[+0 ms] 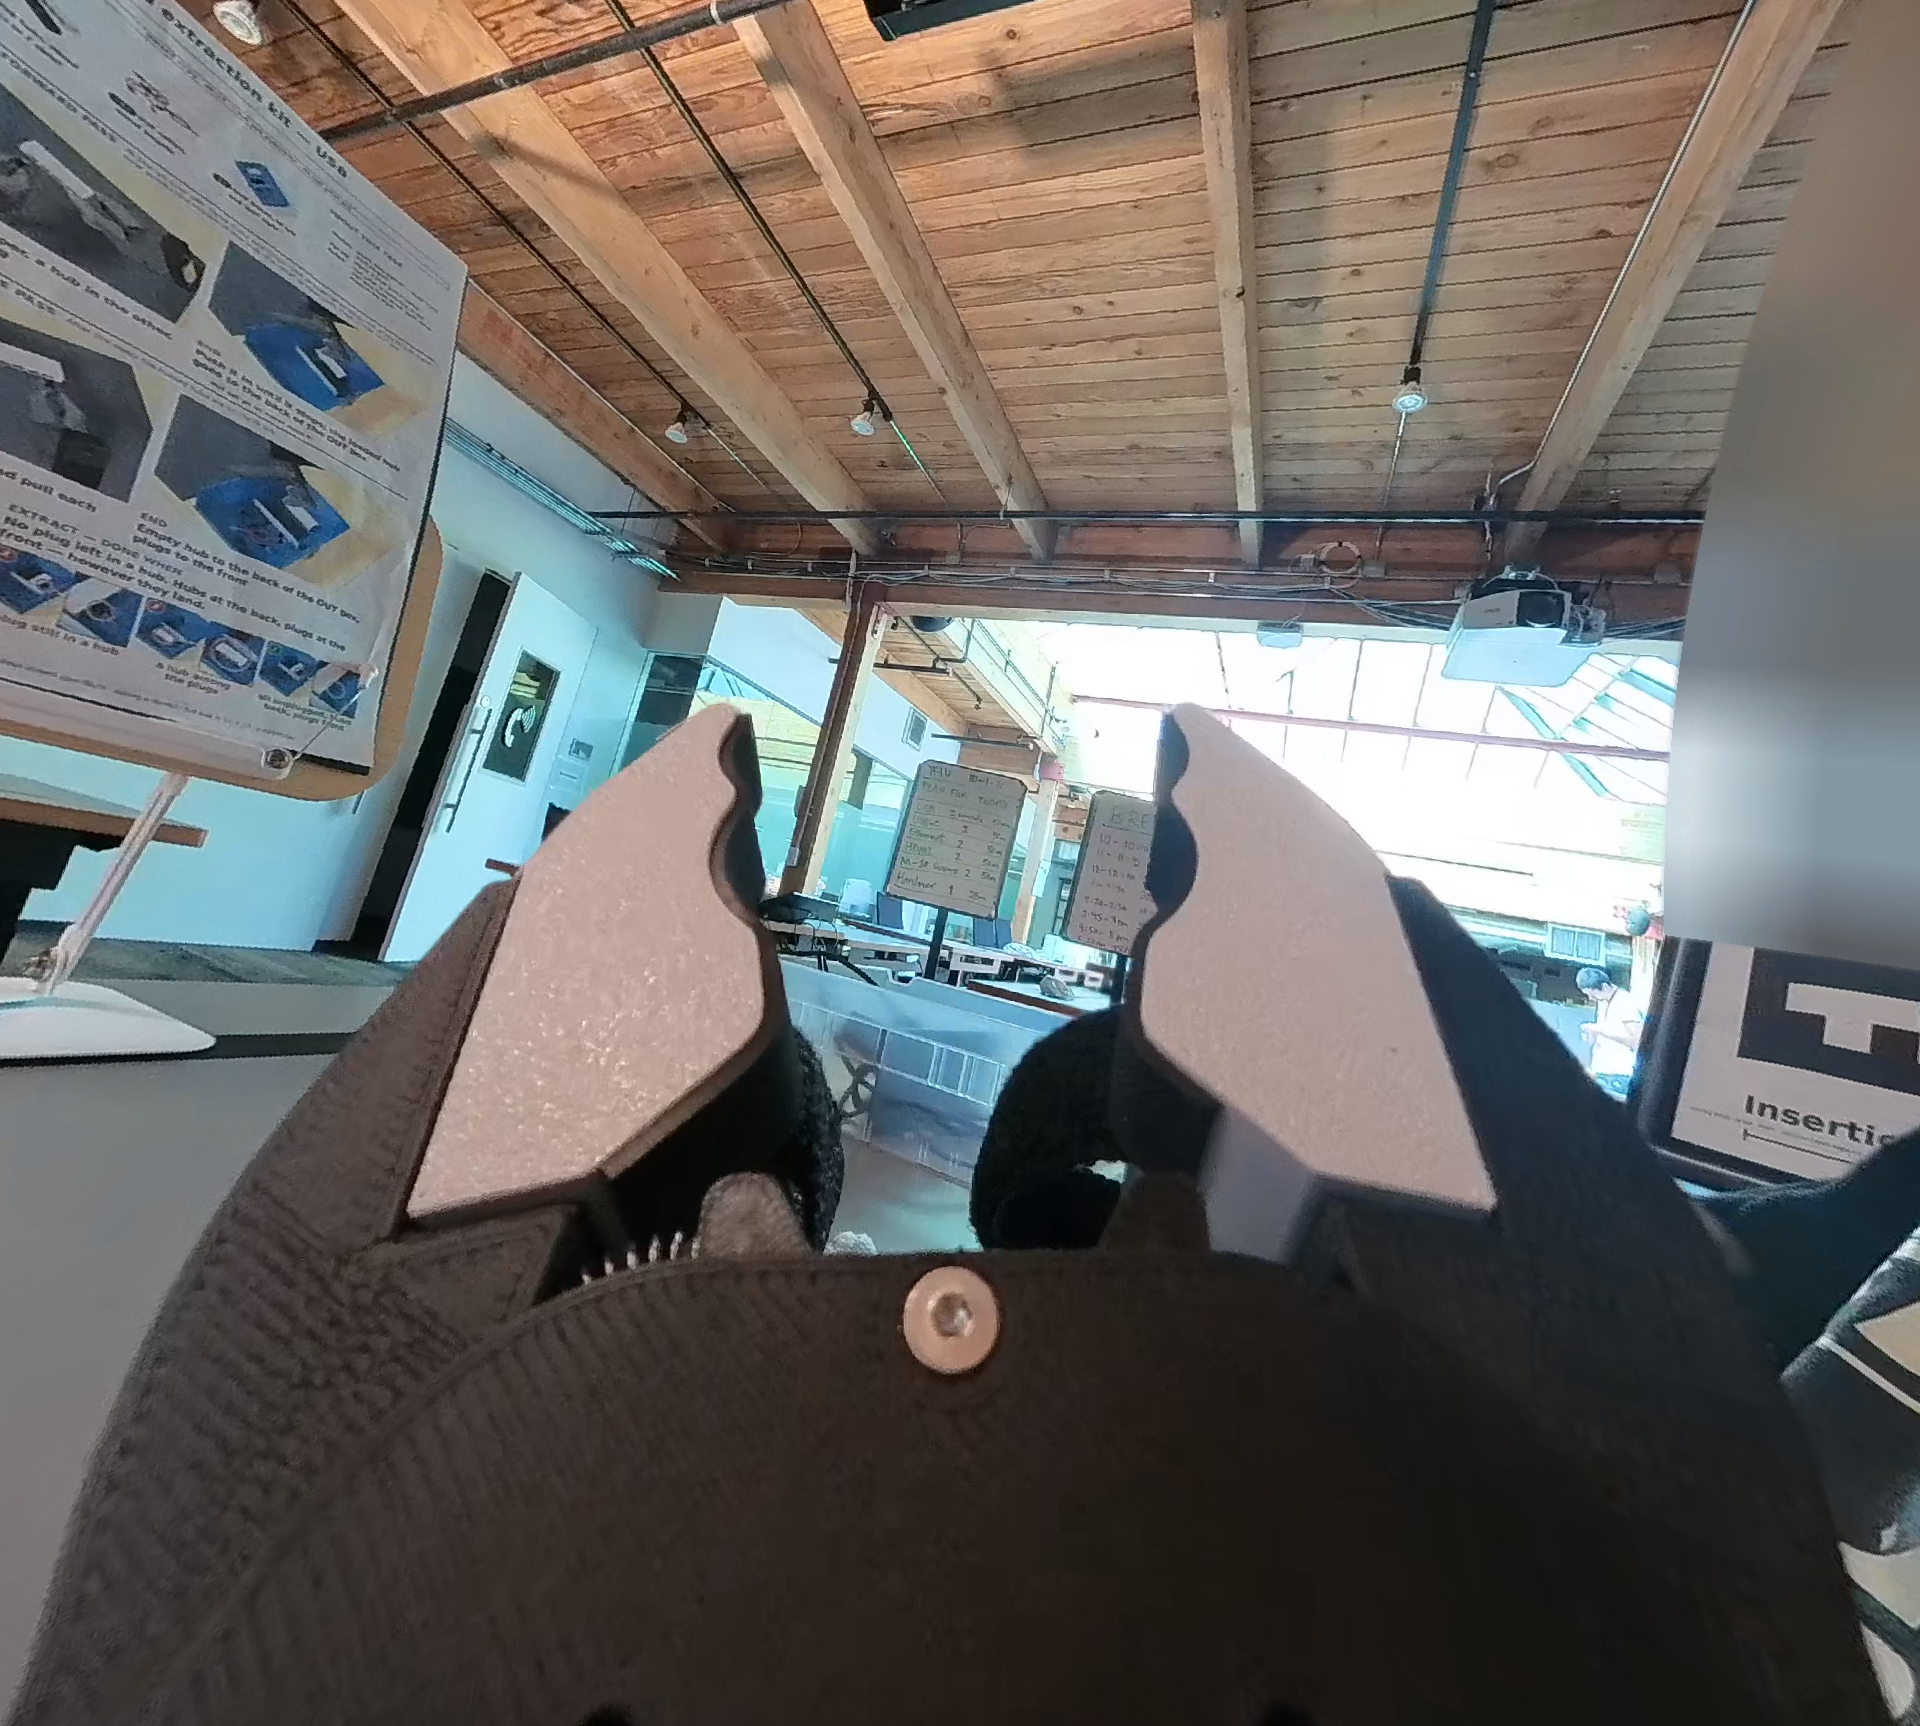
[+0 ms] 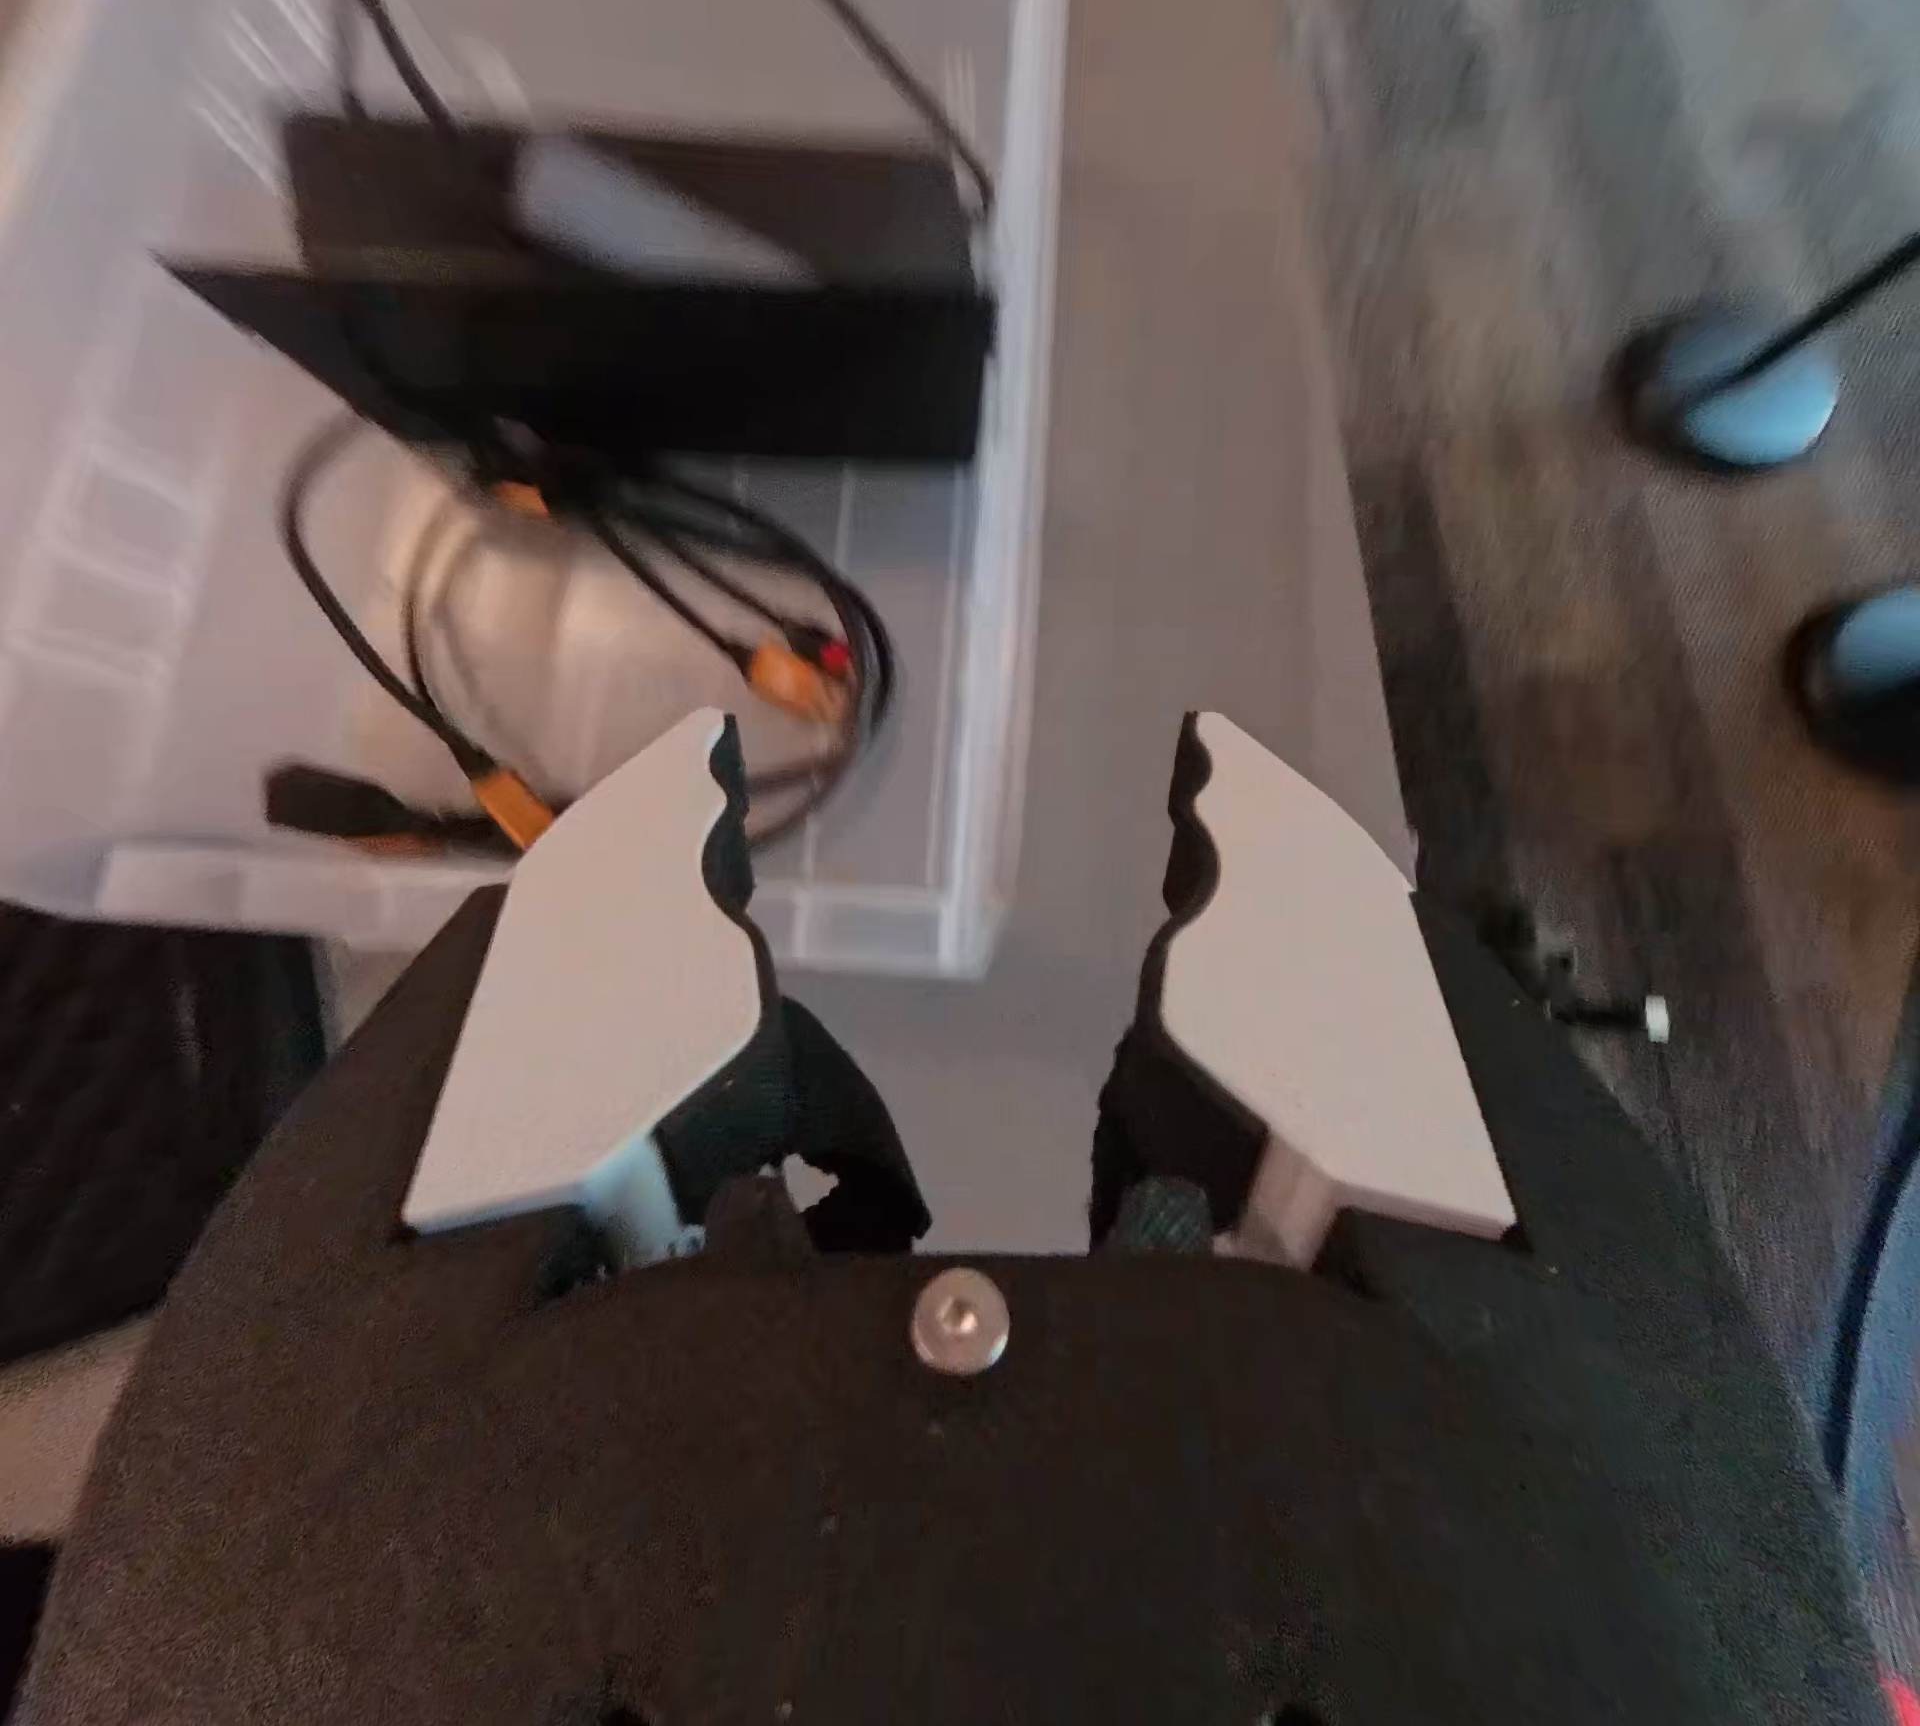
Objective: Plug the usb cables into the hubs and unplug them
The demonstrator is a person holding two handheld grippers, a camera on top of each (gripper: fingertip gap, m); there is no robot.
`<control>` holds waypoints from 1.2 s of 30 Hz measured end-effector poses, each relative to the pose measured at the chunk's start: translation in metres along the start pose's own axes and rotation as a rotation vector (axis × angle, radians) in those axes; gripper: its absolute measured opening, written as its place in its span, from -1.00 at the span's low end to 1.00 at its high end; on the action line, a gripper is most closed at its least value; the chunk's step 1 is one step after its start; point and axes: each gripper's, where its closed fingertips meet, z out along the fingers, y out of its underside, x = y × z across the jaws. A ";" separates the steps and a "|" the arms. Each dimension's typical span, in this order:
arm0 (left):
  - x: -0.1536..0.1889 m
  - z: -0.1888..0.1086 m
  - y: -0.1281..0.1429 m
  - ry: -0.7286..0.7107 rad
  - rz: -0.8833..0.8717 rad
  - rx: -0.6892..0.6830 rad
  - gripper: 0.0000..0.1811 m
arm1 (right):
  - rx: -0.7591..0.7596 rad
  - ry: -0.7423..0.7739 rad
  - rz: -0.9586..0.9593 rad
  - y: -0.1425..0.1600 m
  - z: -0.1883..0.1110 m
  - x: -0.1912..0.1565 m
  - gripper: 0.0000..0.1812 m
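Note:
In the right wrist view, a clear plastic bin (image 2: 997, 533) holds two black hubs (image 2: 644, 326) lying together and a tangle of black usb cables (image 2: 665, 596) with orange plug ends (image 2: 784, 674). The picture is blurred. My right gripper (image 2: 956, 726) is open and empty, above the bin's near right corner, apart from the cables. In the left wrist view, my left gripper (image 1: 951, 720) is open and empty and points up toward the room and the wooden ceiling. No hub or cable shows in that view.
The bin stands on a grey table (image 2: 1143, 1053) whose right edge drops to a dark floor (image 2: 1558, 533) with two round bases (image 2: 1745, 398). An instruction poster on a stand (image 1: 208, 388) is at the left, and a marker card (image 1: 1808, 1053) at the right. The grippers' ends are close to 60 cm from one another.

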 end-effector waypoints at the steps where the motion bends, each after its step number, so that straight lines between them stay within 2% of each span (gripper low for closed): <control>1: 0.000 0.000 0.001 0.000 0.001 -0.004 -0.20 | -0.058 0.001 0.021 0.014 0.001 0.007 -0.15; 3: 0.001 0.000 0.002 0.002 0.002 -0.008 -0.20 | -0.077 -0.020 0.034 0.026 0.007 0.016 -0.29; 6: 0.000 0.001 0.003 0.000 -0.001 -0.013 -0.20 | -0.038 -0.177 -0.002 0.023 0.014 0.000 -0.84; 8: -0.001 0.001 0.004 0.001 -0.007 -0.017 -0.20 | -0.036 -0.155 -0.091 0.022 0.020 -0.003 -0.90; 12: 0.000 0.002 0.006 0.009 -0.015 -0.027 -0.21 | -0.054 -0.130 -0.294 0.017 0.028 -0.024 -0.90; 19: 0.001 0.002 0.006 0.014 -0.021 -0.029 -0.21 | -0.088 -0.183 -0.548 -0.005 0.055 -0.102 -0.81; 25: 0.001 0.002 0.006 0.013 -0.024 -0.027 -0.21 | -0.128 -0.210 -0.723 -0.014 0.070 -0.182 -0.78; 31: 0.001 0.001 0.006 0.011 -0.021 -0.027 -0.21 | -0.151 -0.252 -0.864 -0.005 0.068 -0.270 -0.76; 34: 0.003 0.002 0.007 0.008 0.000 -0.039 -0.21 | -0.109 -0.298 -0.878 0.000 0.065 -0.319 -0.74; 36: 0.004 0.003 0.010 0.002 0.041 -0.064 -0.22 | -0.031 -0.406 -0.890 0.002 0.061 -0.356 -0.61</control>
